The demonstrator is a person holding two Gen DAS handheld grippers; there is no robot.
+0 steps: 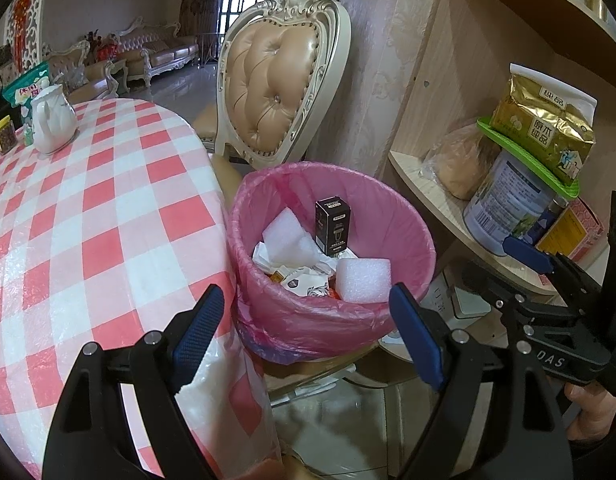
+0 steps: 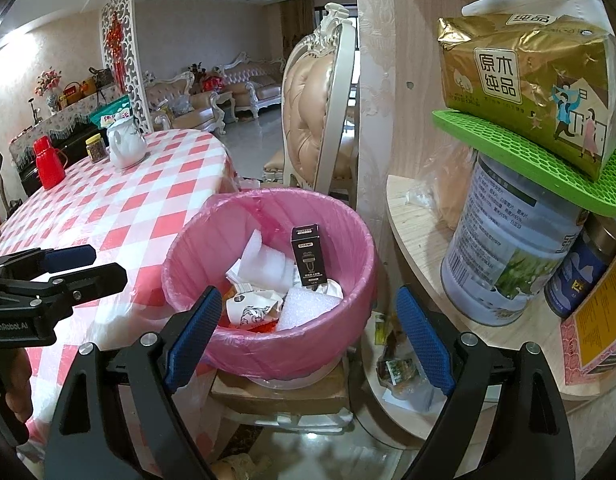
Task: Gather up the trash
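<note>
A bin with a pink liner [image 1: 408, 224] [image 2: 212, 232] stands between the table and the shelf. Inside it a small black box [image 1: 333, 226] [image 2: 308, 256] stands upright among white foam blocks [image 1: 362, 280] [image 2: 308, 304] and crumpled paper [image 2: 248, 312]. My left gripper [image 1: 308, 332] hangs open just in front of the bin's near rim, with nothing between its fingers. My right gripper [image 2: 310, 332] is open and empty too, at the same near rim. In the left wrist view one of its blue pads [image 1: 526, 254] shows at the right edge.
A table in a red and white checked cloth [image 1: 88, 220] [image 2: 156, 200] lies left of the bin, with a white teapot [image 1: 52, 120] at its far side. Behind stands a padded chair [image 1: 268, 92]. At the right, a wooden shelf [image 2: 412, 240] holds a tin [image 2: 504, 256] and a gold pack [image 2: 528, 72].
</note>
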